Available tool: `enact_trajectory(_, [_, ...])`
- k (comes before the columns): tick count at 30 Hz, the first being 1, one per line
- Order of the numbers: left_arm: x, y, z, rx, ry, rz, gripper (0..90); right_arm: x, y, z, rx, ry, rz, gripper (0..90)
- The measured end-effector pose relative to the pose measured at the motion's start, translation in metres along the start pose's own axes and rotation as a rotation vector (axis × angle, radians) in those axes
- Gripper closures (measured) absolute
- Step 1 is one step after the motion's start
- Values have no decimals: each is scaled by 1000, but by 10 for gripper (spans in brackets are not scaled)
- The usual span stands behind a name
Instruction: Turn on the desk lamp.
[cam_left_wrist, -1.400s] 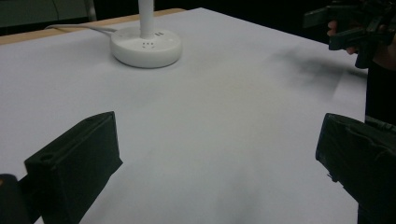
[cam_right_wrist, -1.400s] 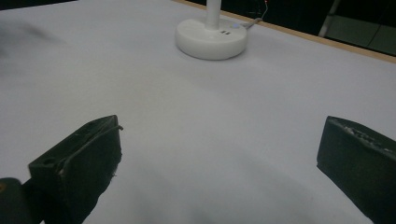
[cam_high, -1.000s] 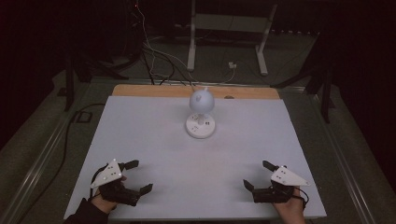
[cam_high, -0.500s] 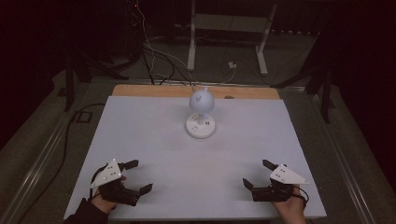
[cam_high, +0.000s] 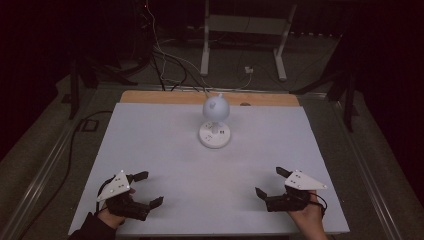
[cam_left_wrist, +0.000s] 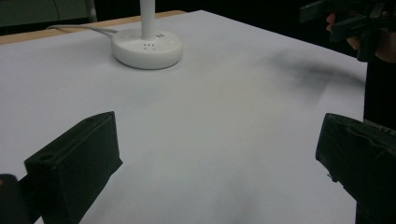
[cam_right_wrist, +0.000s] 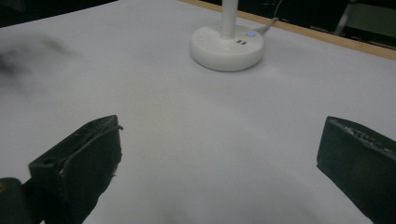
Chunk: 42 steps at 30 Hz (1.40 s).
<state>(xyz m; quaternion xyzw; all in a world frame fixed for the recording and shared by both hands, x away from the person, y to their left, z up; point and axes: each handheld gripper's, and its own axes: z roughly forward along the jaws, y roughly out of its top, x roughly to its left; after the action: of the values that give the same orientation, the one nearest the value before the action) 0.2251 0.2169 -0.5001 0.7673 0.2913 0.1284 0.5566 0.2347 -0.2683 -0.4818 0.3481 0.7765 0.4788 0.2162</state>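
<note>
While both grippers sit where they sat a second ago, nothing on the table changes: we compare the high view across the last second and see the left gripper (cam_high: 141, 189) and the right gripper (cam_high: 270, 182) parked at the near edge of the table (cam_high: 150, 135), one near each front corner, well apart from each other. No approach has begun, so we judge the work as not started. Both claws are spread wide with nothing between them; in the left gripper view the two black jaws stand far apart over bare white surface, and the right gripper view shows the same. The only object in reach is the desk lamp (cam_high: 215, 120), a white piece with a round base (cam_left_wrist: 146, 47) and a rounded head on a short stem. It stands upright toward the far side of the table, roughly centred between us, well apart from both grippers. Its cable runs off the back edge over the wooden strip (cam_high: 150, 96). In the right gripper view a small blue light shows on the base (cam_right_wrist: 227, 47), beside what look like two ports; we can't tell from here whether the lamp itself is lit. Both gripper cameras point at the base, so we read the lamp as the target. Next move likely calls for a long forward reach, with the stem or base as the contact point.
</note>
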Motion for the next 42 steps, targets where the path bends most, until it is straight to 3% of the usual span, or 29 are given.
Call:
enact_trajectory(12, [0, 0, 0, -3, -4, -5, 3, 0, 16, 9, -3, 28, -10, 0])
enact_trajectory(42, [0, 0, 0, -4, -12, -11, 4, 7, 47, 54, 14, 97, -48, 0])
